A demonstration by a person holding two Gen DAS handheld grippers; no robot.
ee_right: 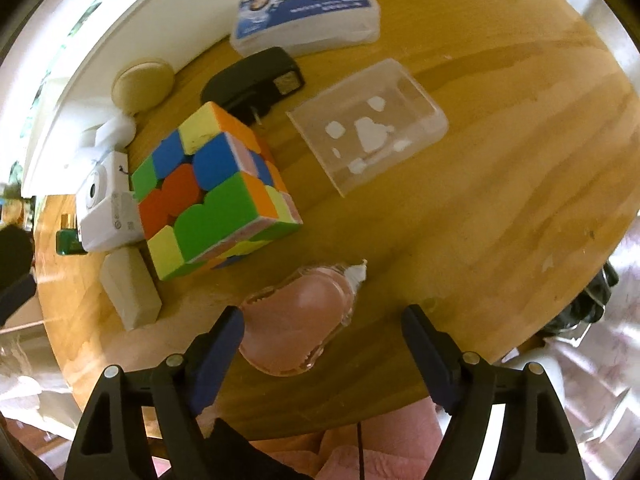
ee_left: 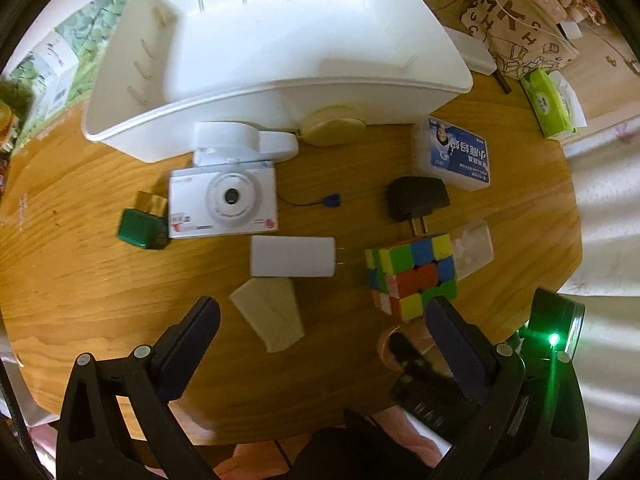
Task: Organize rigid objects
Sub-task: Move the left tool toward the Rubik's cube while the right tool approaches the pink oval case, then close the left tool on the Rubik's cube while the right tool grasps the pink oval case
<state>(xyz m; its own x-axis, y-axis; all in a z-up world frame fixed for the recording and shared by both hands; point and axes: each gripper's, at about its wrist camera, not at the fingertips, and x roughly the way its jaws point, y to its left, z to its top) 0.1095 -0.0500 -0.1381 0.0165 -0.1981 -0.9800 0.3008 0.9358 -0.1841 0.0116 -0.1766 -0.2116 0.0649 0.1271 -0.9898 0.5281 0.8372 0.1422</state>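
Observation:
My right gripper (ee_right: 324,320) points down at the wooden table (ee_right: 500,220), open. A pink correction-tape dispenser (ee_right: 296,320) lies between its fingers, against the left finger (ee_right: 224,340) and apart from the right one. My left gripper (ee_left: 324,316) hangs open over a cream block (ee_left: 272,312) with nothing between its pads. Ahead of it lie a white charger (ee_left: 292,256), a white camera (ee_left: 224,200), a green bottle (ee_left: 142,226) and a colourful puzzle cube (ee_left: 412,276). A large white bin (ee_left: 280,92) stands at the far side.
A black plug adapter (ee_right: 252,80), a blue-labelled box (ee_right: 308,12), a clear plastic box (ee_right: 368,124) and a beige disc (ee_right: 142,84) lie beyond the cube. A tissue pack (ee_left: 552,104) and a patterned bag (ee_left: 516,24) sit at the far right. The table's rounded edge is close below both grippers.

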